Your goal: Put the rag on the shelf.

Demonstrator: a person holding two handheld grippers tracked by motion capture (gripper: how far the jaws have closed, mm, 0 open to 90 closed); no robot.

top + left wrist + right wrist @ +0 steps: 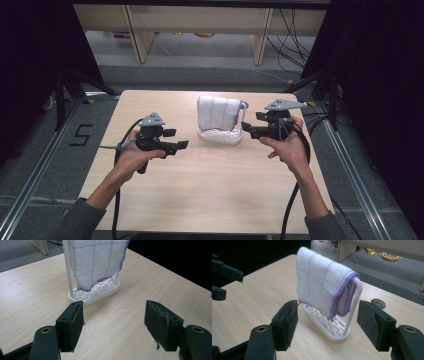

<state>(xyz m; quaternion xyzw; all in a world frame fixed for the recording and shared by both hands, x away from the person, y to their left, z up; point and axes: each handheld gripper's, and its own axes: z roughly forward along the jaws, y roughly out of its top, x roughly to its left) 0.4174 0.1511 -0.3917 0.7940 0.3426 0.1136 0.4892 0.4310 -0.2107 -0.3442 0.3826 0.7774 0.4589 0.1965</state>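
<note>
A white cloth (217,112) with purple lines and a purple hem hangs folded over a white rack (220,135) that stands on the wooden table (210,190), behind its middle. My left gripper (179,139) is held a little left of the rack and points at it. In the left gripper view its jaws stand wide apart, empty, facing the cloth (97,262) and the rack's slotted base (100,291). My right gripper (250,123) is held just right of the rack. It is open and empty too, with the cloth (319,282) and the rack's bar (353,305) beyond its jaws.
A small round white piece (378,303) lies on the table behind the rack. Past the table's far edge are grey floor, wooden furniture legs (142,40) and cables (292,40). Dark curtains flank both sides. A "5" (81,135) is marked on the floor at the left.
</note>
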